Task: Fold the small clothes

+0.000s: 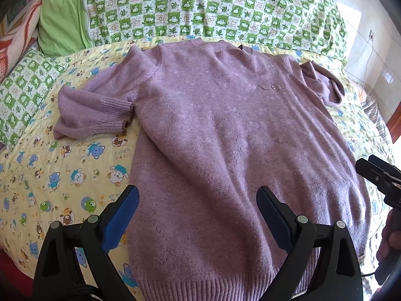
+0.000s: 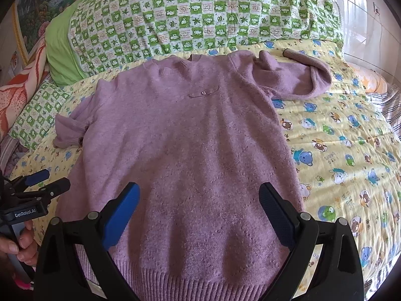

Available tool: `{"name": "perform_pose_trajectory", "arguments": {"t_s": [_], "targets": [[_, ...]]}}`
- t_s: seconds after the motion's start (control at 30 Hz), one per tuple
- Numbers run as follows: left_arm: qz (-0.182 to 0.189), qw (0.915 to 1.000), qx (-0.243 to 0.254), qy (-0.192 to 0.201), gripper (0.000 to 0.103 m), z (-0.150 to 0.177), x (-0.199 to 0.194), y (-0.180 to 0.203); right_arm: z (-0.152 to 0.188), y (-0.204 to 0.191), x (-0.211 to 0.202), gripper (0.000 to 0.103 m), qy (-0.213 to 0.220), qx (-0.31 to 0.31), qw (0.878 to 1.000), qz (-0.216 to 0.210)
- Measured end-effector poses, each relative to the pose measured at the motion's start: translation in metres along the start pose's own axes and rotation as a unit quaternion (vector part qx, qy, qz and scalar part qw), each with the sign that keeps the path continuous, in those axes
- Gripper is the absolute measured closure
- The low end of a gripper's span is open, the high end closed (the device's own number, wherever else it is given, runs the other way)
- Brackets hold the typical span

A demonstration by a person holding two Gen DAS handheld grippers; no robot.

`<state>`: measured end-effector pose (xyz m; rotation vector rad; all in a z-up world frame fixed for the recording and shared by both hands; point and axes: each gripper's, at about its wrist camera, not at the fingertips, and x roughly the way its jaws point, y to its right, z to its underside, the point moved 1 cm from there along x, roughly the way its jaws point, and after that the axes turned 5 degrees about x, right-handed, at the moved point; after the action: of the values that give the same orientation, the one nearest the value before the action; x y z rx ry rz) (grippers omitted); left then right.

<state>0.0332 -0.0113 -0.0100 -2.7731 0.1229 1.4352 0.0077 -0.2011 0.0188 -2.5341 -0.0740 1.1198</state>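
A lilac knitted sweater (image 1: 225, 130) (image 2: 180, 145) lies flat, front up, on the bed, with its neck far from me and its ribbed hem nearest. Its left sleeve (image 1: 92, 110) (image 2: 70, 130) is bunched beside the body. The right sleeve (image 1: 323, 82) (image 2: 295, 80) is crumpled near the shoulder. My left gripper (image 1: 198, 213) hovers open over the hem's left part, nothing between its fingers. My right gripper (image 2: 199, 213) hovers open above the lower middle of the sweater, also empty. Each gripper shows at the edge of the other's view: the left gripper (image 2: 47, 180), the right gripper (image 1: 371, 168).
The sweater rests on a yellow quilt printed with bears (image 1: 50, 175) (image 2: 351, 150). A green-and-white checked quilt (image 1: 200, 7) (image 2: 200, 12) is heaped at the far side, with a checked pillow (image 1: 22, 92) at left. A hand (image 2: 17, 240) holds the left gripper's handle.
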Motion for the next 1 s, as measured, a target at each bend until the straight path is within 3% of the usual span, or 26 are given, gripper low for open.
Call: {"name": "perform_pose_trajectory", "arguments": {"t_s": [0.5, 1.0], "targets": [[0.002, 1.0000, 0.000, 0.003, 0.008, -0.047, 0.030, 0.008, -0.056, 0.059, 0.017, 0.007, 0.016, 0.047, 0.998, 0.037], [0.005, 0.9999, -0.013, 0.007, 0.008, -0.139, 0.084, 0.020, -0.183, 0.162, 0.066, 0.007, 0.074, 0.072, 0.988, 0.114]]}}
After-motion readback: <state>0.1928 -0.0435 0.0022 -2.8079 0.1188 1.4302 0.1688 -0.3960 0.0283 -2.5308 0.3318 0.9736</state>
